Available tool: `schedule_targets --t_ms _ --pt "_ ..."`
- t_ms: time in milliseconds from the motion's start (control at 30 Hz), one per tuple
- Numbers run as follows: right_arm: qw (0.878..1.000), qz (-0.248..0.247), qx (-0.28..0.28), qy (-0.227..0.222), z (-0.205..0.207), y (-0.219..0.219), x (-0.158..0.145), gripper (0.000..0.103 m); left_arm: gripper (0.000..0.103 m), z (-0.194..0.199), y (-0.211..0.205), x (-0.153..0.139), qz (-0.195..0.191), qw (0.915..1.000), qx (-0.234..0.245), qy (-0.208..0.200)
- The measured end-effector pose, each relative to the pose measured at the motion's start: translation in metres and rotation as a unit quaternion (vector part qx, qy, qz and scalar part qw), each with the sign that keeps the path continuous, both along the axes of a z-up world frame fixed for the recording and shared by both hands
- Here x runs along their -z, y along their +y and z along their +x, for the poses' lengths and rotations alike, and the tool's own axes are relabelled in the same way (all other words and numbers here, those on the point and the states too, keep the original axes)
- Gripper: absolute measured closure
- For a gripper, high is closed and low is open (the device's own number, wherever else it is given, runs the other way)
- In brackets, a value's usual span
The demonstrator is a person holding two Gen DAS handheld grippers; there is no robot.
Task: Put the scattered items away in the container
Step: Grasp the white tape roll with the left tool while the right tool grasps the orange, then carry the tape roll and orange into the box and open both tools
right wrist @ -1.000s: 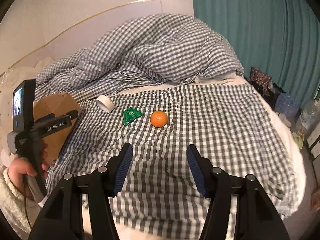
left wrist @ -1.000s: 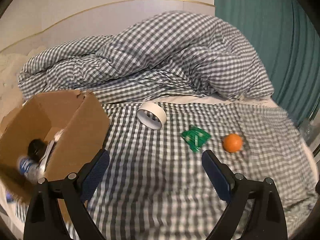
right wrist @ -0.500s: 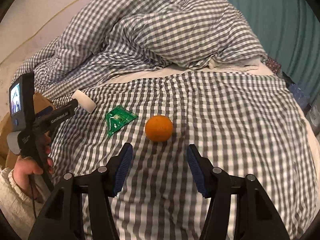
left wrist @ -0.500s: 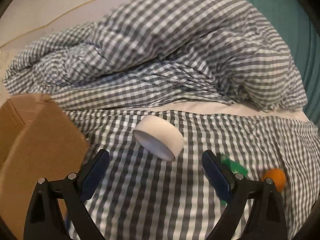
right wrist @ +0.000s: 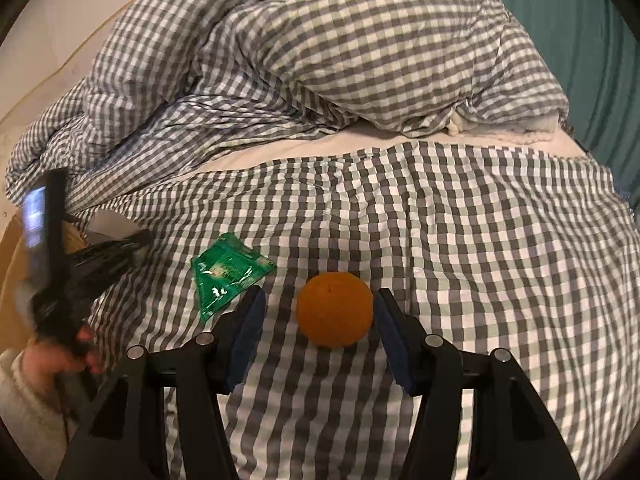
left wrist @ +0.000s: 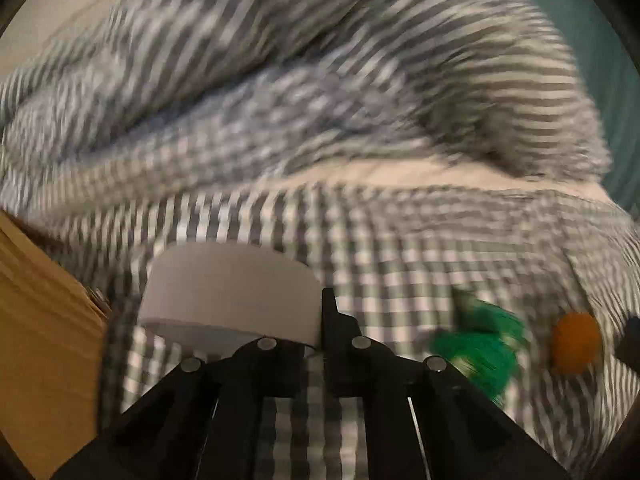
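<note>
In the blurred left wrist view my left gripper (left wrist: pixel 316 332) is shut on the rim of a white tape roll (left wrist: pixel 232 292), right beside the cardboard box (left wrist: pixel 40 340) at the left. The green packet (left wrist: pixel 480 344) and the orange (left wrist: pixel 576 342) lie to the right. In the right wrist view my right gripper (right wrist: pixel 320 328) is open, its jaws on either side of the orange (right wrist: pixel 334 309) on the checked sheet. The green packet (right wrist: pixel 226 270) lies just left of it. The left gripper (right wrist: pixel 108 254) shows blurred at the far left.
A bunched checked duvet (right wrist: pixel 340 52) fills the back of the bed. A teal curtain (right wrist: pixel 592 32) hangs at the right. The person's hand and sleeve (right wrist: pixel 44 376) are at the lower left, with the box edge (right wrist: pixel 12 272) behind them.
My left gripper moved onto the tape roll and shut on its rim. My right gripper moved forward until the orange sat between its open jaws.
</note>
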State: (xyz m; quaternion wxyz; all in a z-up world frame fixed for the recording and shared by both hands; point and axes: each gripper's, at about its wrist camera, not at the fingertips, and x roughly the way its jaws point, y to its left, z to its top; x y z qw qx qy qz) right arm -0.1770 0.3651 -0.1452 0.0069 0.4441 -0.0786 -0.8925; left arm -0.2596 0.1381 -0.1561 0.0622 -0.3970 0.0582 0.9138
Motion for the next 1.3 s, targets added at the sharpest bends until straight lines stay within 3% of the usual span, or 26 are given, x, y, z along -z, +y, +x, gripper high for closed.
schedule_targets --t_ms 67,300,500,700,900,1100,1300 --pt "1.0 0.004 0.001 -0.007 -0.003 0.002 0.006 0.047 0.097 0.009 0.003 -0.014 -0.017 0.9996 0.009 0.023" --pt "0.999 0.007 0.006 -0.032 -0.016 0.006 0.027 0.047 0.097 0.031 0.01 -0.043 -0.002 0.9989 0.025 0.04" --pt "0.999 0.029 -0.003 -0.042 -0.03 -0.004 0.043 0.048 0.097 0.04 0.008 -0.037 0.012 0.9995 0.027 0.005" --pt "0.996 0.074 -0.005 -0.044 -0.021 -0.021 0.034 0.049 0.096 0.061 0.004 -0.035 0.004 0.9995 0.03 -0.008" --pt "0.998 0.064 -0.008 -0.019 0.011 -0.029 -0.003 0.049 0.096 0.088 -0.004 -0.074 -0.004 0.9991 0.037 0.022" --pt "0.996 0.077 -0.034 0.031 0.046 -0.057 -0.077 0.049 0.096 0.115 -0.027 -0.142 0.001 0.9971 0.025 0.072" --pt "0.991 0.07 -0.083 0.077 0.073 -0.11 -0.145 0.049 0.096 0.136 -0.085 -0.2 0.017 0.9936 -0.01 0.111"
